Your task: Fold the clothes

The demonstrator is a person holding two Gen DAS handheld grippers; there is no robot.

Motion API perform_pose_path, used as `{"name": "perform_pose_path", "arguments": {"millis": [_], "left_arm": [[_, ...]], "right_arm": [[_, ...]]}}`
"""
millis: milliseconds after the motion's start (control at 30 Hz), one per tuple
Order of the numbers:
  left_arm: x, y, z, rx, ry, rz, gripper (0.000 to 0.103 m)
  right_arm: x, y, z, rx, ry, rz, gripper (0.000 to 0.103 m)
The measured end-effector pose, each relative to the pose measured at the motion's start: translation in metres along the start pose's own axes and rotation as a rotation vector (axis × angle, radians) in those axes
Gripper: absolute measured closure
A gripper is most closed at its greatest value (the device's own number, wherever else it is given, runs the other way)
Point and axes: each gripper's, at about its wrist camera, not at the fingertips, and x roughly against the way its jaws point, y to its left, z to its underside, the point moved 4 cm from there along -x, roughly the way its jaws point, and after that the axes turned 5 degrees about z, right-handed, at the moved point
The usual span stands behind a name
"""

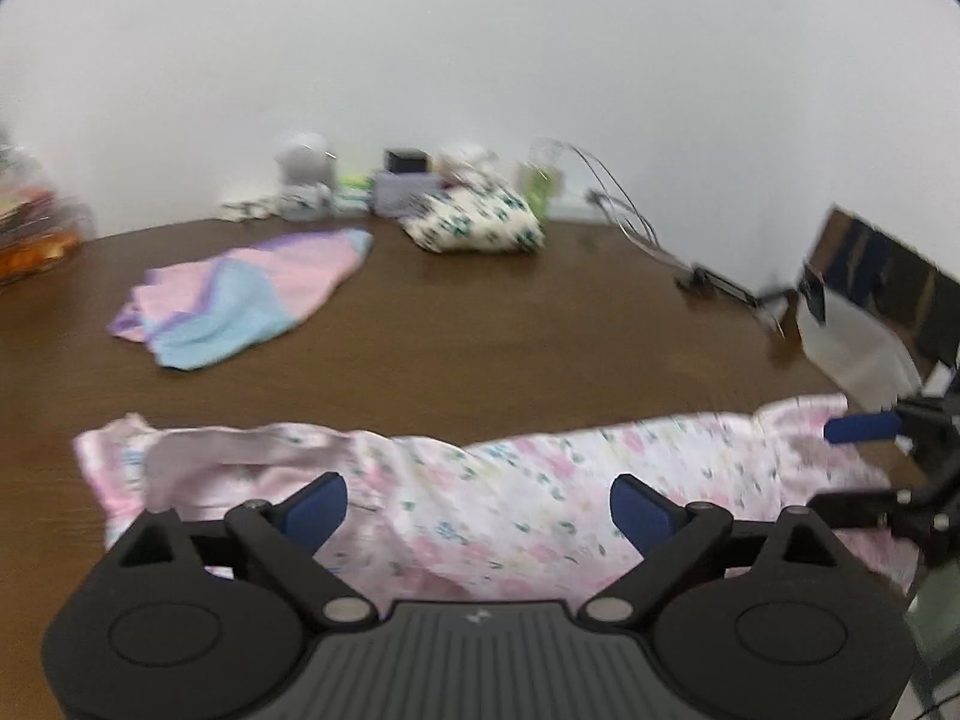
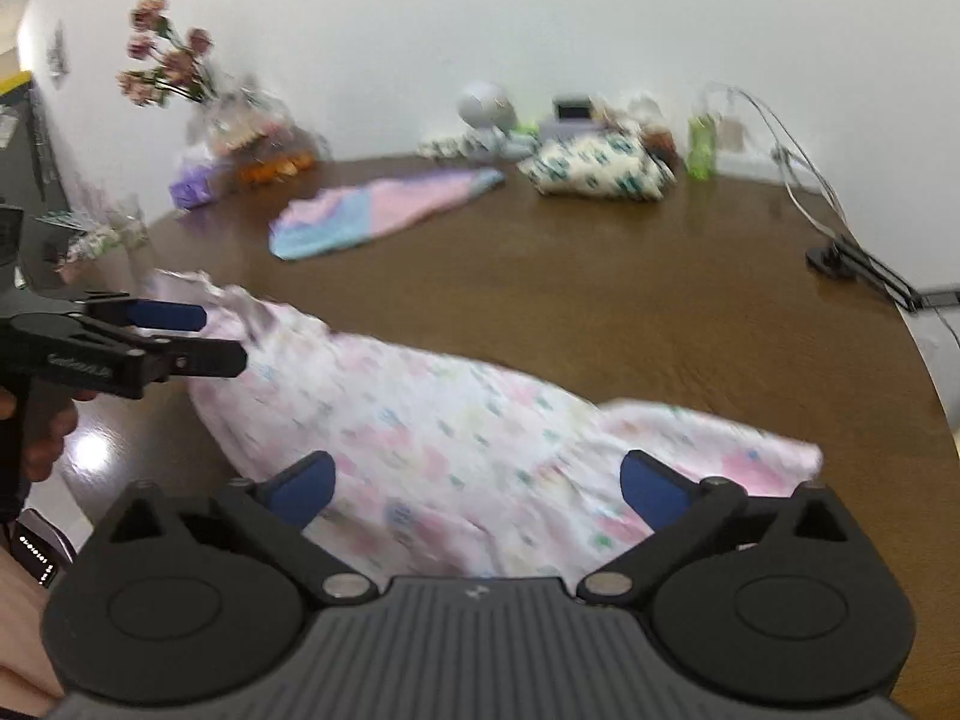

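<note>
A pink floral garment [image 1: 540, 468] [image 2: 456, 420] lies spread in a long crumpled band along the near edge of the brown table [image 1: 480, 312]. My left gripper [image 1: 480, 504] hangs over its left part, jaws wide apart, the blue pads clear of the cloth. My right gripper [image 2: 480, 483] stands open the same way over the garment's right part. In the left wrist view the right gripper [image 1: 852, 462] shows at the garment's right end. In the right wrist view the left gripper [image 2: 222, 336] shows at its left end, held by a hand [image 2: 42, 432].
A pink and blue garment [image 1: 240, 294] [image 2: 384, 210] lies further back on the table. A cream printed bundle [image 1: 474, 219], small items and a green bottle [image 2: 701, 147] line the wall. Flowers [image 2: 168, 60] stand at the left, a clamp with cables [image 2: 840, 258] at the right edge.
</note>
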Motion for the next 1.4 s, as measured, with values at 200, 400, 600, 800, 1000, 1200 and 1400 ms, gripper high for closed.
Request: {"name": "perform_pose_path", "arguments": {"millis": [200, 400, 600, 800, 1000, 1200, 1400], "left_arm": [[0.024, 0.016, 0.007, 0.051, -0.026, -0.038, 0.001], [0.040, 0.035, 0.022, 0.104, -0.015, -0.080, 0.000], [0.047, 0.053, 0.031, 0.151, -0.015, -0.100, 0.000], [0.049, 0.063, 0.034, 0.174, -0.018, -0.094, 0.000], [0.050, 0.066, 0.034, 0.184, -0.021, -0.095, 0.000], [0.051, 0.069, 0.034, 0.192, -0.024, -0.099, 0.000], [0.055, 0.074, 0.033, 0.178, -0.028, -0.098, 0.000]], "right_arm": [[-0.016, 0.028, -0.005, 0.029, 0.016, -0.034, 0.000], [-0.034, 0.047, -0.003, 0.039, 0.056, -0.035, 0.000], [-0.046, 0.060, -0.003, 0.079, 0.082, -0.010, 0.000], [-0.060, 0.060, 0.005, 0.093, 0.137, 0.014, 0.000], [-0.072, 0.049, 0.013, 0.102, 0.180, 0.037, 0.001], [-0.073, 0.045, 0.014, 0.166, 0.192, 0.039, 0.001], [-0.073, 0.032, 0.008, 0.202, 0.221, 0.011, 0.001]]}}
